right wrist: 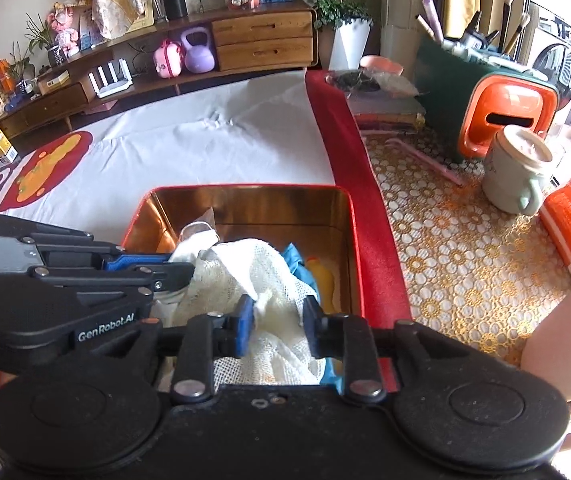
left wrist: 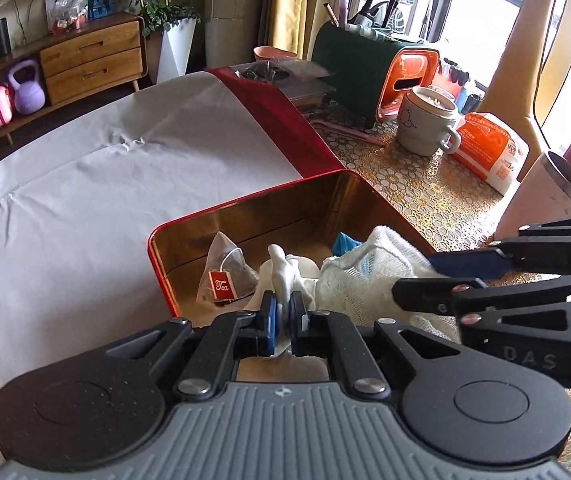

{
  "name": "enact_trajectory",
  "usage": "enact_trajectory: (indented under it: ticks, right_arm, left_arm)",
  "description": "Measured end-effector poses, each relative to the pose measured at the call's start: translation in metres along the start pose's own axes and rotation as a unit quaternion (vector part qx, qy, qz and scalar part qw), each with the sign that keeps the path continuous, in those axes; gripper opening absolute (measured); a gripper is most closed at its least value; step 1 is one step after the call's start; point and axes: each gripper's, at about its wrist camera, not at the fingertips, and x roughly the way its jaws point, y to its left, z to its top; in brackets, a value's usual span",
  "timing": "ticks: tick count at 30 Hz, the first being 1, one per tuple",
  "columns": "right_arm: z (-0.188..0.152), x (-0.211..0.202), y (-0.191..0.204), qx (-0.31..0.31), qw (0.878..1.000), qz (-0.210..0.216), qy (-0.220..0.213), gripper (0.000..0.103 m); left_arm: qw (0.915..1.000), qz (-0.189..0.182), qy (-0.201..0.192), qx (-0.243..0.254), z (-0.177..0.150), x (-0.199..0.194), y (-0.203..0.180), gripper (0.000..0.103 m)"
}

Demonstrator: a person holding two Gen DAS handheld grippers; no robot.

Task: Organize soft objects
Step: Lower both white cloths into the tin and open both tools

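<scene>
The left gripper (left wrist: pixel 283 312) pinches a smooth white cloth (left wrist: pixel 285 270) low in the middle, over the shiny red tin (left wrist: pixel 245 216). A pyramid tea bag (left wrist: pixel 225 268) sits inside. The right gripper (right wrist: pixel 279 320) is spread around a soft net towel (right wrist: pixel 245 276), pads not pressing

We see a low wooden sideboard (right wrist: pixel 261 40) with two drawers along the far wall, a leafy plant in a white pot (right wrist: pixel 349 40) beside it, and bright daylit windows (left wrist: pixel 485 0) right.
</scene>
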Motion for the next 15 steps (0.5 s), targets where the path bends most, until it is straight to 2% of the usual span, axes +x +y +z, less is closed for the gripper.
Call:
enact_trajectory:
  ticks: [5, 15]
  right_arm:
    - [-0.001, -0.018, 0.0, -0.003, 1.0, 0.0, -0.009, 0.035]
    - [-0.009, -0.055, 0.007, -0.011, 0.999, 0.012, -0.03, 0.044]
  left_arm:
    - [1.0, 0.002, -0.001, -0.003, 0.0, -0.011, 0.001, 0.006]
    - [0.9996, 0.006, -0.019, 0.022, -0.008, -0.048, -0.01, 0.006]
